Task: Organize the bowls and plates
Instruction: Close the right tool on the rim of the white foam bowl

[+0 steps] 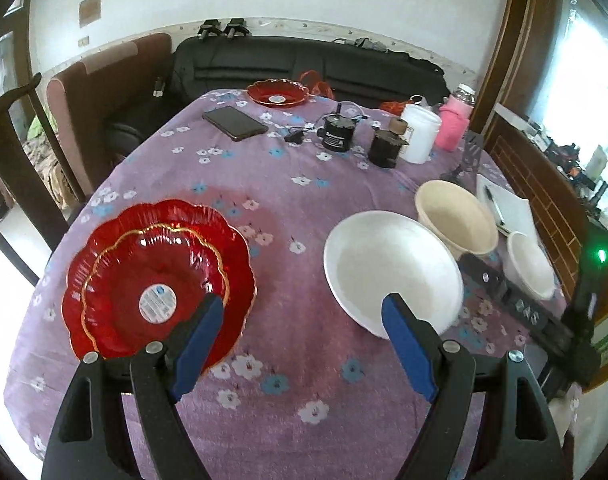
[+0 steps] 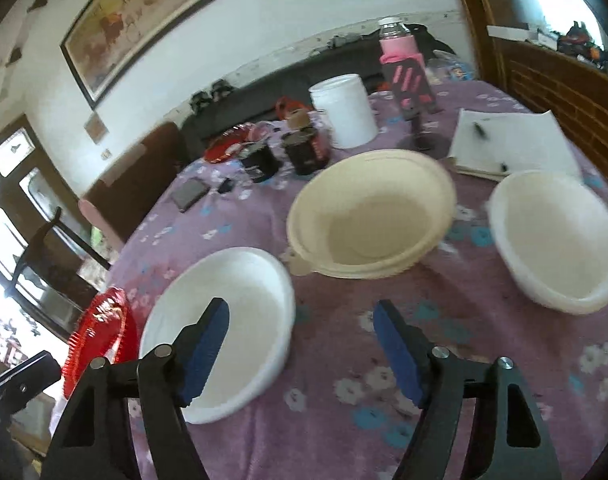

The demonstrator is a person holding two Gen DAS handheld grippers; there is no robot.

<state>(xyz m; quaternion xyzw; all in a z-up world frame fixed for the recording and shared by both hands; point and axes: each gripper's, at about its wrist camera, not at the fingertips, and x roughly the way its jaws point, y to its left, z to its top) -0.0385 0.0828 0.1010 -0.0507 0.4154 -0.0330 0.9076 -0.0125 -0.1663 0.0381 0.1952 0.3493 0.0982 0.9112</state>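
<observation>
Both empty and wide open: right gripper (image 2: 300, 312) is poised nearer the large round white plastic bowl (image 2: 224, 320) at the table's near edge than left gripper (image 1: 304, 308).

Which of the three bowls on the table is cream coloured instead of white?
The middle bowl, the deep cream one with a small tab on its rim. The bowls on either side, left and right, are white.

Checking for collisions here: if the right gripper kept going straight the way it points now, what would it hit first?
Probably the purple tablecloth between the white bowl and cream bowl; the right gripper is open and empty.
</observation>
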